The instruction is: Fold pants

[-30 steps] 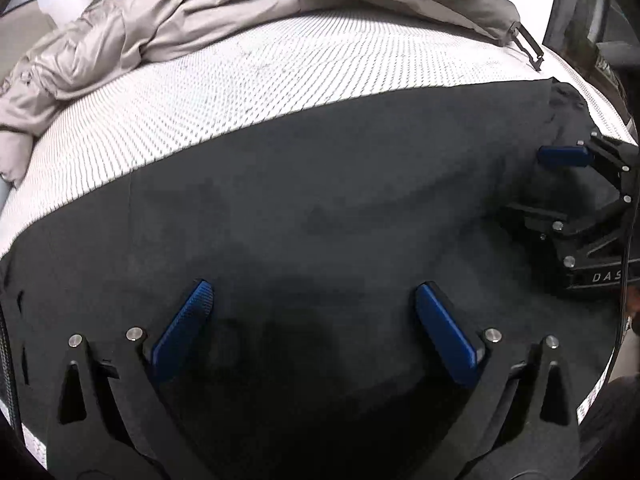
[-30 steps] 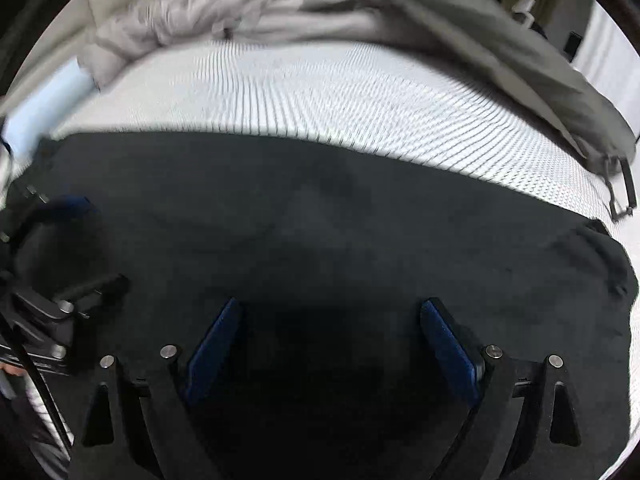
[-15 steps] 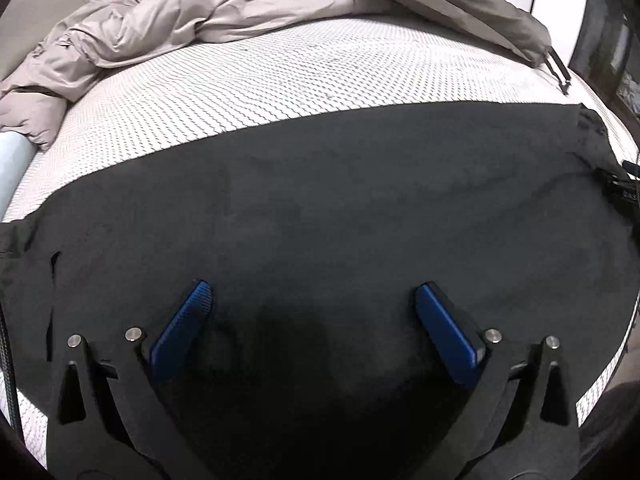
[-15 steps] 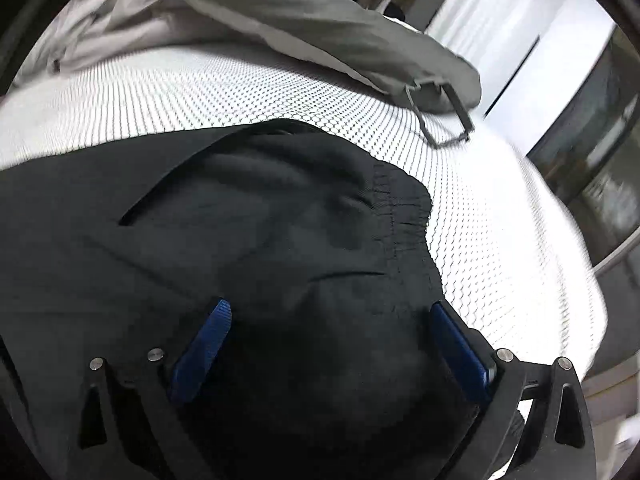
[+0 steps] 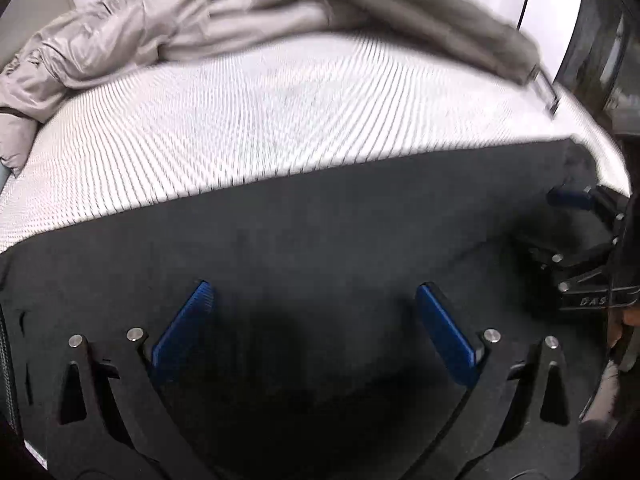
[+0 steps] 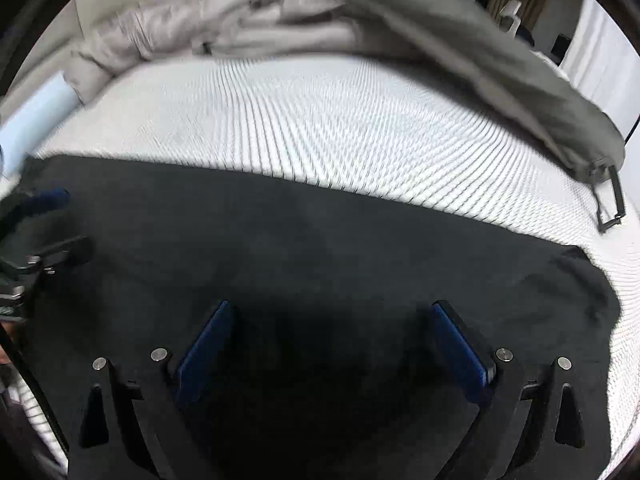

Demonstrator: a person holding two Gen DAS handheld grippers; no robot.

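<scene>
Both pairs of jaws stand wide apart, and nothing is clamped in either. Your left gripper (image 5: 310, 316) points down over the black pants (image 5: 320, 232), its 2 blue pads (image 5: 444, 332) spread with only dark cloth showing in the gap; whether the tips touch the fabric cannot be told. Your right gripper (image 6: 330, 340) is set the same way, its blue pads (image 6: 460, 348) well separated above the same garment.

The pants (image 6: 320, 248) lie spread flat across the near part of the mattress (image 5: 280, 120), a white surface with a fine dotted mesh pattern. Their far edge runs as a fairly straight line across the mattress, and their gathered end (image 6: 580, 280) sits at the right, close to the mattress's right edge. In the left wrist view your right gripper (image 5: 576, 224) appears at the right edge of the picture, over that same end of the pants. In the right wrist view your left gripper (image 6: 44, 220) shows at the left edge, over the other end.

Along the far edge of the mattress lies a crumpled pale grey puffer jacket (image 5: 120, 40), and beside it a darker grey-green garment (image 6: 480, 52) with a dark buckle loop (image 6: 610, 200) hanging from its end onto the mattress. Both views are blurred.
</scene>
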